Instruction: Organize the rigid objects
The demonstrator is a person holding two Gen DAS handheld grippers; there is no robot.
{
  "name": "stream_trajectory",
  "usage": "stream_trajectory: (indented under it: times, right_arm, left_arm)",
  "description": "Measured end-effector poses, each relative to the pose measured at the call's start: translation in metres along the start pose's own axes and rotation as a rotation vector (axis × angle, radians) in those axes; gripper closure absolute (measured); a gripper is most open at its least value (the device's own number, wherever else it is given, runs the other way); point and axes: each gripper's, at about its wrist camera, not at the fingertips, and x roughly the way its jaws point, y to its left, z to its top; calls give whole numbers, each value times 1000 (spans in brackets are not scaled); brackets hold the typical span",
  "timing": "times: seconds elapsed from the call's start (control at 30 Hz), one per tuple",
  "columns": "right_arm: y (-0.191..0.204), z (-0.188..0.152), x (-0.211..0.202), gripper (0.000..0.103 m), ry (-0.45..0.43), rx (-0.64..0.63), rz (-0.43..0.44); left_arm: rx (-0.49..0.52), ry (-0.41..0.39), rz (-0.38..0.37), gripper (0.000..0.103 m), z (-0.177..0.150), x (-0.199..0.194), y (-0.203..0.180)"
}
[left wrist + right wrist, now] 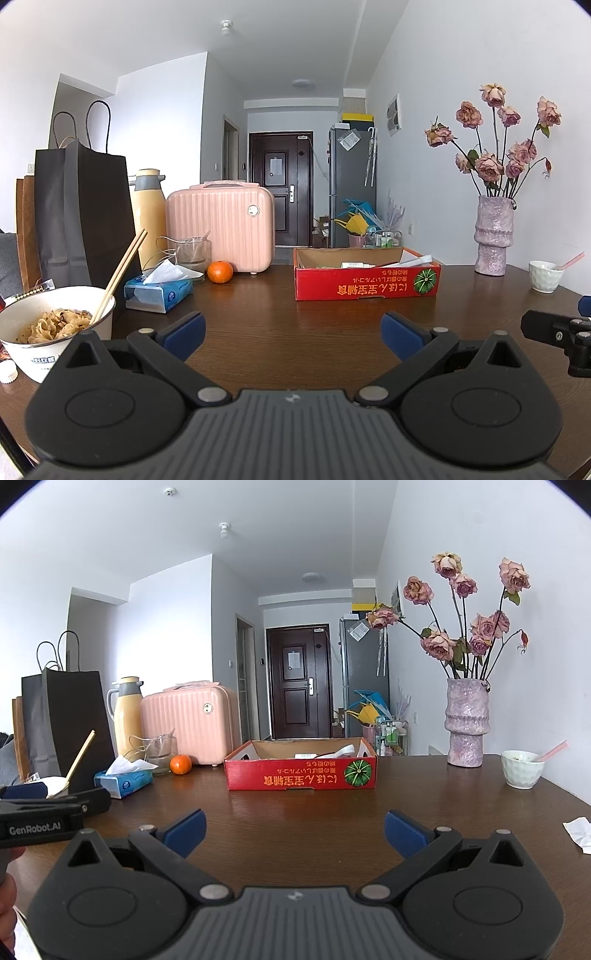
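Note:
A red cardboard tray (367,283) (301,775) with a few small items inside sits mid-table. An orange (220,271) (180,764) lies left of it, in front of a pink case (221,225) (188,722). A blue tissue pack (159,291) (123,781), a glass (192,253) and a yellow flask (147,218) stand further left. My left gripper (293,332) is open over bare wood, with nothing between its blue pads. My right gripper (295,829) is also open and holds nothing, well short of the tray.
A bowl of noodles with chopsticks (55,328) sits at the near left beside dark paper bags (85,210). A vase of dried roses (467,727) and a small white cup (521,770) stand at the right. A paper scrap (580,830) lies near the right edge.

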Motion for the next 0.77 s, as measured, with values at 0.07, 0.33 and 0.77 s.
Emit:
stream_trajectory:
  times: [0.07, 0.33, 0.77]
  right_arm:
    - [0, 0, 0, 0, 2, 0, 1]
    - [0, -1, 3, 0, 8, -1, 3]
    - [3, -4, 6, 0, 17, -2, 8]
  left_arm:
    - [0, 1, 0, 0, 0, 0, -1]
    - [2, 6, 0, 0, -2, 2, -1]
    - [6, 7, -20, 0, -7, 6, 0]
